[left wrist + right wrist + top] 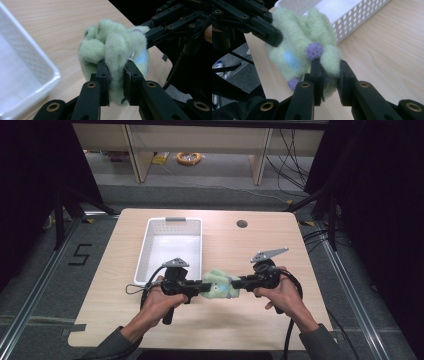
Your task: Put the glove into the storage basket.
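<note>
Pale green fuzzy cloth (pixel 220 284), bunched up, w/ purple knobs and a light-blue patch, held just above the table (pixel 260 245) near its front, beside the white perforated basket (pixel 145 250). Left gripper (pixel 116 72) pinches one end, right gripper (pixel 329 71) pinches the other; both jaw pairs pressed into fleece.

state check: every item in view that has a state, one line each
left gripper: shut on the fuzzy green sock.
right gripper: shut on the same sock.
fuzzy green sock: bunched, pinched from both ends, near the table's front.
white basket: upright, empty.
</note>
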The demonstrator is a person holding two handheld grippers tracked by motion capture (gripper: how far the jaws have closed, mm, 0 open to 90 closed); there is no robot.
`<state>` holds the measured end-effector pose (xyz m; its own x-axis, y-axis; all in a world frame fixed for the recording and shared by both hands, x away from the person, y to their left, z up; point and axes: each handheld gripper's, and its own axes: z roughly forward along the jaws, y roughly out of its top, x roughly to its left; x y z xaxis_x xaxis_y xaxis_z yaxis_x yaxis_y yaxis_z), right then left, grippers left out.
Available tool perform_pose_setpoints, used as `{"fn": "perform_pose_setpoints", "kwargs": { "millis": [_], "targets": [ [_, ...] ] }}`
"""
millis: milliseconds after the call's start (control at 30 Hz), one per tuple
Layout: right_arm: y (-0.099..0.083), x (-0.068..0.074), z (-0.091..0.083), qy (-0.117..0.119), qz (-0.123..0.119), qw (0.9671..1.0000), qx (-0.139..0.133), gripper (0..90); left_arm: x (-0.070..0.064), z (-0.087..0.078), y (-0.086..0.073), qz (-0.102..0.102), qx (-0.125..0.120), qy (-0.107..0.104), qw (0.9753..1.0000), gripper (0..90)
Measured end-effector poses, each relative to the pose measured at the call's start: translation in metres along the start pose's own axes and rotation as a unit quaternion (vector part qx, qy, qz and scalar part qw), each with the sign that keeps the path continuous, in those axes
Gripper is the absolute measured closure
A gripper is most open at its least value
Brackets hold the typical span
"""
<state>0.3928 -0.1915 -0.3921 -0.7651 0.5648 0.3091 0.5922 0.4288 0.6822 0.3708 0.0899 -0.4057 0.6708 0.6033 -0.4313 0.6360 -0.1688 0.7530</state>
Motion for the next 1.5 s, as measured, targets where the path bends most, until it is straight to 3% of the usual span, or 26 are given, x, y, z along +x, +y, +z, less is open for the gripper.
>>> {"fn": "perform_pose_setpoints", "kwargs": {
  "millis": [33, 100, 333, 700, 867, 1033, 1367, 1500],
  "targets": [
    [0.006, 0.000, 0.002, -0.008, -0.008, 0.9999, 0.001, 77.7, 0.003, -0.003, 0.002, 0.001, -0.002, 0.005, 1.0000, 76.5],
    [0.018, 0.002, 0.007, 0.004, -0.006, 1.0000, 0.001, 77.7, 0.009, -0.010, 0.007, -0.002, -0.004, 0.010, 0.9999, 76.4],
    [0.056, 0.002, 0.030, 0.004, -0.023, 0.9997, 0.010, 77.7, 0.033, -0.032, 0.018, -0.019, -0.011, 0.041, 0.9989, 76.3],
    [0.105, 0.000, 0.081, 0.015, -0.014, 0.9990, 0.040, 77.7, 0.080, -0.053, 0.026, -0.054, -0.002, 0.085, 0.9949, 76.0],
    [0.118, -0.004, 0.103, 0.011, -0.005, 0.9986, 0.052, 77.7, 0.098, -0.055, 0.028, -0.065, 0.010, 0.101, 0.9927, 76.0],
    [0.127, -0.010, 0.122, 0.008, 0.007, 0.9979, 0.063, 77.6, 0.116, -0.053, 0.031, -0.088, 0.012, 0.110, 0.9899, 75.8],
    [0.138, -0.021, 0.156, -0.016, 0.032, 0.9953, 0.091, 77.6, 0.141, -0.041, 0.030, -0.092, 0.042, 0.140, 0.9849, 75.6],
    [0.139, -0.023, 0.167, -0.029, 0.033, 0.9935, 0.105, 77.6, 0.146, -0.034, 0.030, -0.096, 0.051, 0.157, 0.9815, 75.4]
  ]
}}
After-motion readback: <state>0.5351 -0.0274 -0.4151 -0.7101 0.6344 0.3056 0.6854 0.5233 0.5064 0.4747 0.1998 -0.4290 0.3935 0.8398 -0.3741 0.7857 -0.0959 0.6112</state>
